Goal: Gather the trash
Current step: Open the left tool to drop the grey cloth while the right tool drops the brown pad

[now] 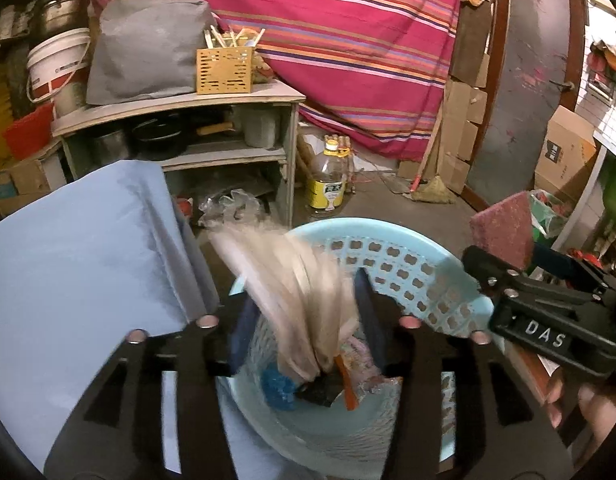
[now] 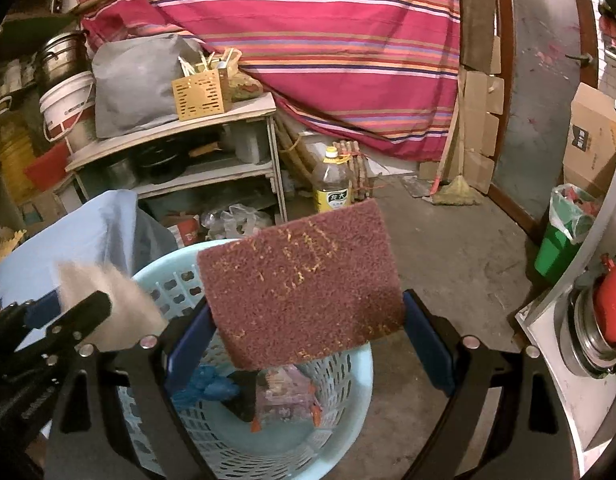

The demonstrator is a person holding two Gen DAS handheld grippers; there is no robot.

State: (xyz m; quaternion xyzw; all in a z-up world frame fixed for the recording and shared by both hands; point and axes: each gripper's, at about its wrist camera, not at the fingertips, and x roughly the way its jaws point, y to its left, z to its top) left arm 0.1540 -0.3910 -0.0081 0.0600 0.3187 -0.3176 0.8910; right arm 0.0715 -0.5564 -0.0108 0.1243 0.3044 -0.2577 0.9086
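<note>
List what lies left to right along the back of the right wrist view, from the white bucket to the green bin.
White bucket → grey bag → yellow slotted box → oil bottle → broom head → cardboard box, with the green bin below it nearer the camera.

Rough maroon scouring pad (image 2: 304, 284) – perforated plastic basket (image 2: 339, 380)

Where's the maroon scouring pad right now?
The scouring pad sits between the right tongs, above the blue laundry basket; the left wrist view shows it at far right.
</note>
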